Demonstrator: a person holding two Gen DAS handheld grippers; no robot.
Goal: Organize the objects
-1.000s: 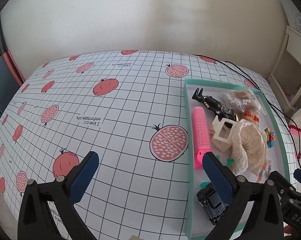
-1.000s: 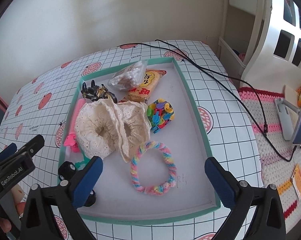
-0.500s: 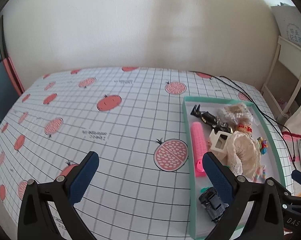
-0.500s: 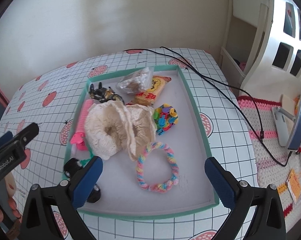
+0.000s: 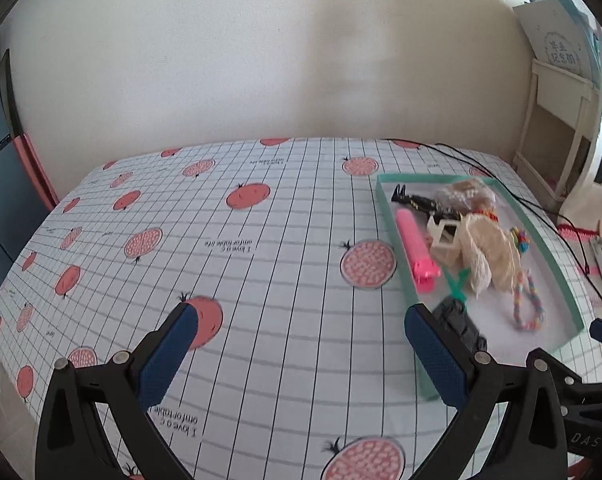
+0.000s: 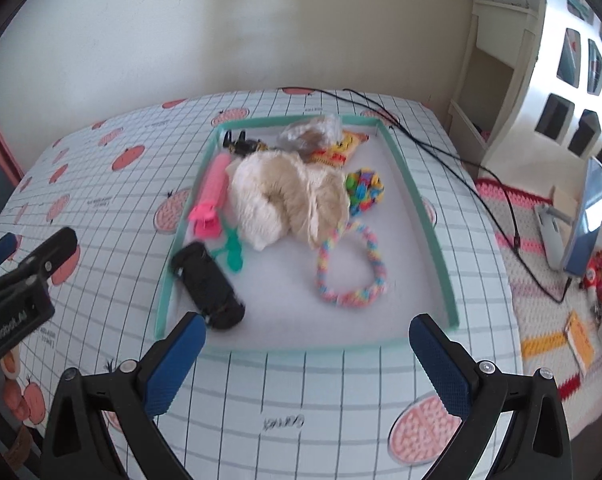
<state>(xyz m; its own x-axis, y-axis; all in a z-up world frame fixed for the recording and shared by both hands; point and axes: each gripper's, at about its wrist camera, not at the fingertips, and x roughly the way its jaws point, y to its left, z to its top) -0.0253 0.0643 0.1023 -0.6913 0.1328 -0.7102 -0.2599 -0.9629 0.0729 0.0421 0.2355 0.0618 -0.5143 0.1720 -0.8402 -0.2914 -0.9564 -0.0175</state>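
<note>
Two empty grippers above a bench holding a filled tray.

The left gripper (image 5: 301, 344) hangs released over the pomegranate-print gridded bench (image 5: 261, 264); to its right, ahead of the equally released right gripper (image 6: 307, 346), a shallow teal-rimmed white tray (image 6: 417, 204) holds a pink hair roller (image 6: 213, 188), cream lace scrunchies (image 6: 285, 196) and a pastel braided ring (image 6: 351, 266).

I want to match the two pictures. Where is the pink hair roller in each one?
Left wrist view: the pink hair roller lies right of centre, along the tray's left wall.
Right wrist view: the roller lies left of centre, along that same wall.
Shared landmark: the green tray.
</note>
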